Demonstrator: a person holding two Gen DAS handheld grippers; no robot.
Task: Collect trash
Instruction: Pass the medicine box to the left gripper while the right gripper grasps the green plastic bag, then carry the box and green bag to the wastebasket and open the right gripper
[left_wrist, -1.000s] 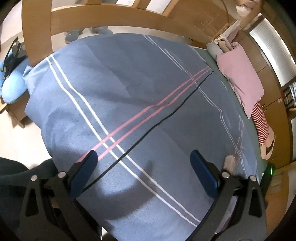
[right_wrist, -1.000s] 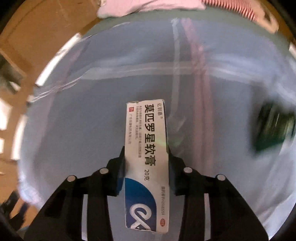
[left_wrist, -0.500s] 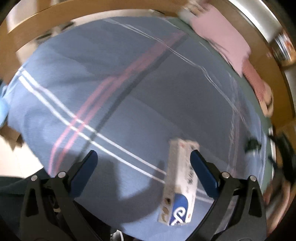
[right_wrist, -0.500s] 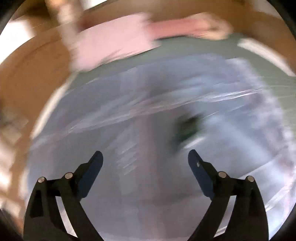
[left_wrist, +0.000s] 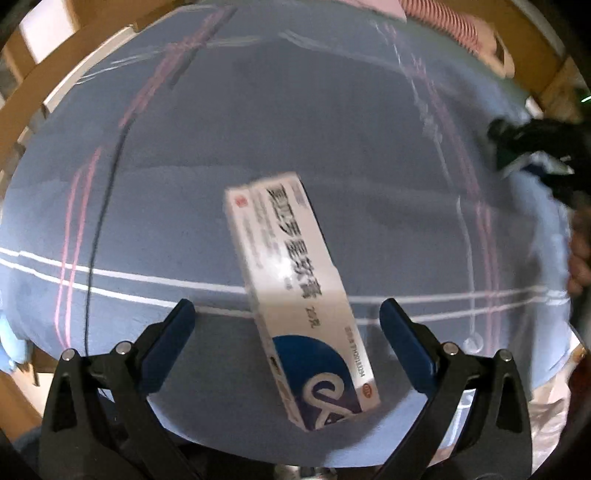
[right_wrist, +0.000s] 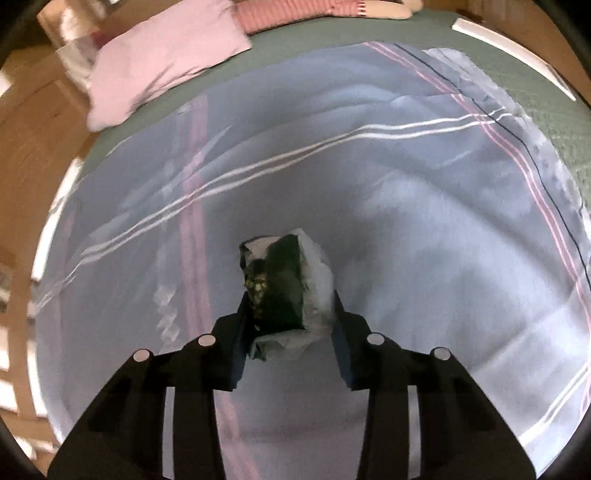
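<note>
On the blue striped sheet (left_wrist: 369, 147), the white-and-blue carton (left_wrist: 295, 295) lies between the left hand-held gripper (left_wrist: 286, 319)'s released fingers.

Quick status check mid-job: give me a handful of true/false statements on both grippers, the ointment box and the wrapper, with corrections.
1. The left gripper is shut on the ointment box. False: its jaws stand wide open, with the ointment box lying between them on the blue striped sheet, clear of both fingers.
2. The right gripper is shut on a crumpled dark green wrapper. True.
3. The ointment box is white with a blue end. True.
4. The wrapper is lying on the pink pillow. False: the pink pillow is far off at the head of the bed, and the wrapper sits in the right gripper.
</note>
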